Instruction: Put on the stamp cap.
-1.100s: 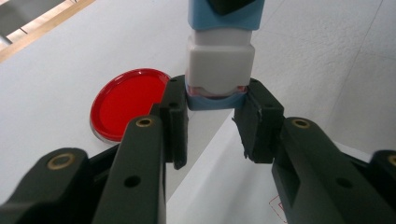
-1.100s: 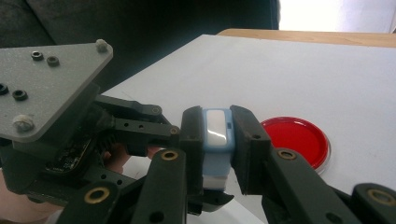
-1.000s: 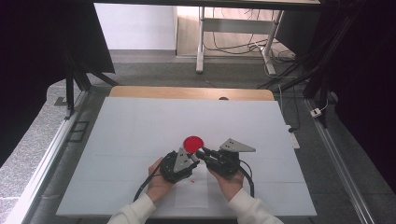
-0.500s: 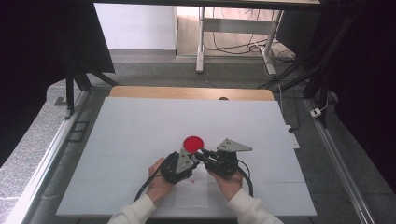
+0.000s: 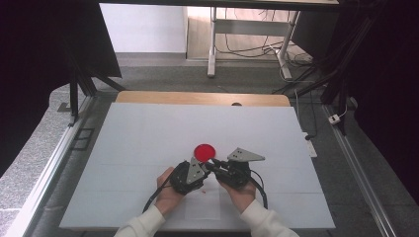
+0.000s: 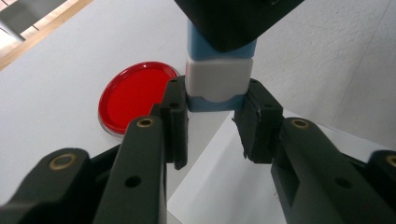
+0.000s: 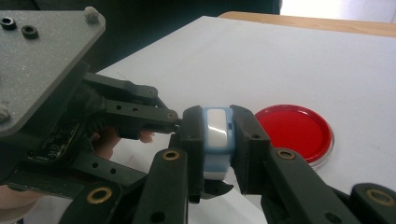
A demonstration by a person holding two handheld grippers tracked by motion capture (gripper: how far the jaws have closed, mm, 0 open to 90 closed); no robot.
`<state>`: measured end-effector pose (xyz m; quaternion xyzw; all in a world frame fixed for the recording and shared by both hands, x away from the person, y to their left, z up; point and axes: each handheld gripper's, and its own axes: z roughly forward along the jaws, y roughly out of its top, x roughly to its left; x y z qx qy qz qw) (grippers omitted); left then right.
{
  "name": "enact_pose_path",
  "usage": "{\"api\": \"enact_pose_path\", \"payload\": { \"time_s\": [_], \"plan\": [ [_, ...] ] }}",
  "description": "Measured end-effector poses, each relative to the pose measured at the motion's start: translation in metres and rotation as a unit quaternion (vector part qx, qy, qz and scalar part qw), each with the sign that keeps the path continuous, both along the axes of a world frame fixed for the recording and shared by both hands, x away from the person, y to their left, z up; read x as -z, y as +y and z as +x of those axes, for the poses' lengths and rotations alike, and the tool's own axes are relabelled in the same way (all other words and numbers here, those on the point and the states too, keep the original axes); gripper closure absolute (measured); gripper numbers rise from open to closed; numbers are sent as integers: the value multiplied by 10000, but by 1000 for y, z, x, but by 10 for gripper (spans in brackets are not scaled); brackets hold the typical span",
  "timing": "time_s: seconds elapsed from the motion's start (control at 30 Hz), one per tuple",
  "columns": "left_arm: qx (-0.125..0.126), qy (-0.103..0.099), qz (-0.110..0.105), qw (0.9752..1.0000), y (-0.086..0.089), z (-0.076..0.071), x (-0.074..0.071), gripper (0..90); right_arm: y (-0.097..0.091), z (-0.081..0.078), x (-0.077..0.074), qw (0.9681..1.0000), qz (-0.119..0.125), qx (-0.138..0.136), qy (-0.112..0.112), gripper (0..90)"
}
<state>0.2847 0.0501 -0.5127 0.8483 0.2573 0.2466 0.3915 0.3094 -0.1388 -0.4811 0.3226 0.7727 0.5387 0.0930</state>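
A small blue and white block (image 6: pixel 218 79) is held between both grippers just above the table (image 5: pixel 148 133). My left gripper (image 6: pixel 215 100) is shut on its lower blue end, jaws pressing on either side. My right gripper (image 7: pixel 217 135) is shut on the same block (image 7: pixel 216 128), clamping its blue sides with the white face toward the camera. From above, the left gripper (image 5: pixel 205 167) and right gripper (image 5: pixel 214 166) meet tip to tip at the block (image 5: pixel 210 164). A flat red round dish (image 5: pixel 204 151) lies on the table right behind them, also seen as the red dish (image 6: pixel 135 95) and the red dish (image 7: pixel 292 130).
A white sheet of paper (image 5: pixel 202 205) lies on the table under the hands, with a small red mark on it. The table's wooden far edge (image 5: pixel 197 97) is well beyond the dish. A desk frame and cables stand on the floor past the table.
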Motion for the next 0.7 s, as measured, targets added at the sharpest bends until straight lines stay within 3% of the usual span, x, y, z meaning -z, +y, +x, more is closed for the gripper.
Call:
{"api": "enact_pose_path", "payload": {
  "time_s": [0.33, 0.7],
  "plan": [
    [-6, 0, -106, 9999, 2, 2, 3, 650, -4, 2, -1, 9999, 170, -21, -18, 757],
    [8, 21, -139, 9999, 3, 3, 5, 579, -2, 2, 0, 9999, 52, -130, -98, 757]
  ]
}}
